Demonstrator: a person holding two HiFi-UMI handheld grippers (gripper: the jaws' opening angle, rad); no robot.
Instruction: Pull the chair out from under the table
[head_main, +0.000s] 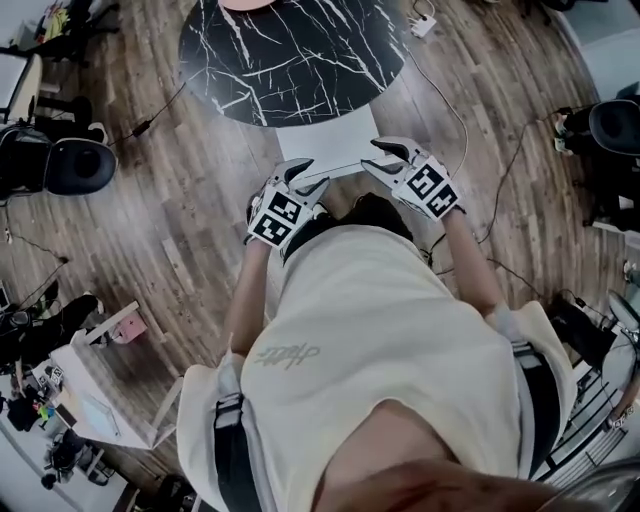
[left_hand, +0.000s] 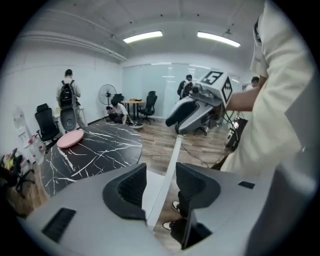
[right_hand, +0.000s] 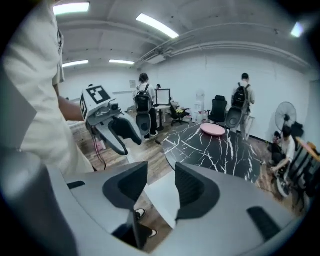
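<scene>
A white chair stands half tucked under the round black marble table. Its thin backrest edge runs straight between the jaws of my left gripper, which is open and not pressing on it. In the head view the left gripper is at the chair back's left end and my right gripper at its right end. The right gripper is open too, with the white chair showing in the gap between its jaws. A pink plate lies on the table.
Black office chairs stand at the left and one at the right. A cable with a power strip trails over the wooden floor by the table. A white low stand is behind me on the left. People stand farther off.
</scene>
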